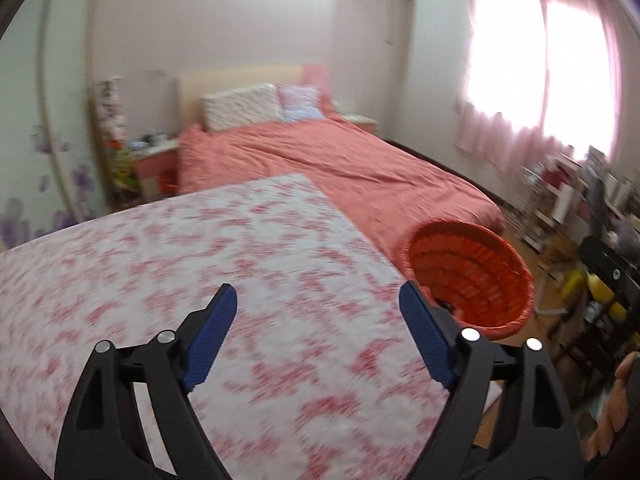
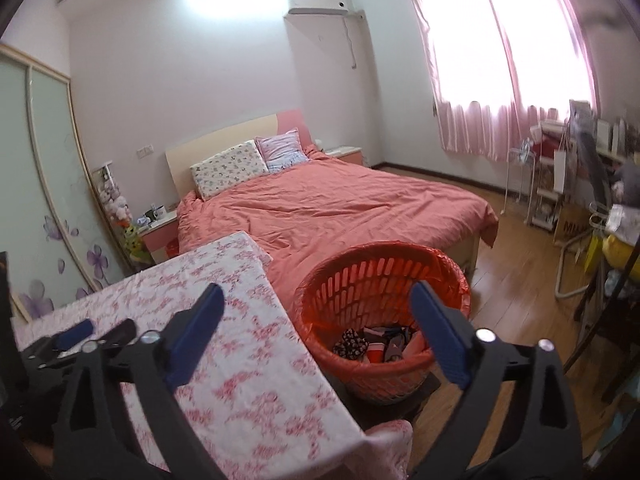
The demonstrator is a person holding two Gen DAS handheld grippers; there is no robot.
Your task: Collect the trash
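**A:** What am I looking at, biggest things first?

**B:** From my seat, the bed [image 2: 340, 208] with its salmon cover fills the middle of the room, pink curtains [image 2: 500, 60] glowing on the right. Nearer me is the table [image 2: 248, 360] under a white cloth with red flowers. Just beside its right edge, on the wooden floor, stands the orange basket [image 2: 384, 312], lined with an orange bag.

**A:** And the trash?

**B:** I see it lying in the bottom of the basket: a small heap of crumpled wrappers [image 2: 376, 344], dark patterned and red pieces. The left view is blurred, so I can't make them out there.

**A:** Your tongs?

**B:** The right gripper [image 2: 316, 336] is spread wide, its blue pads far apart with nothing between them. It hangs over the table's corner and the basket, touching neither. The left gripper [image 1: 318, 344] is spread too, empty, hovering above the flowered cloth with the basket off past its right finger. No pad rests on anything.

**A:** Can you see one from the other?

**B:** Yes, I catch the left gripper's blue tip low at the left of the right view, over the table.
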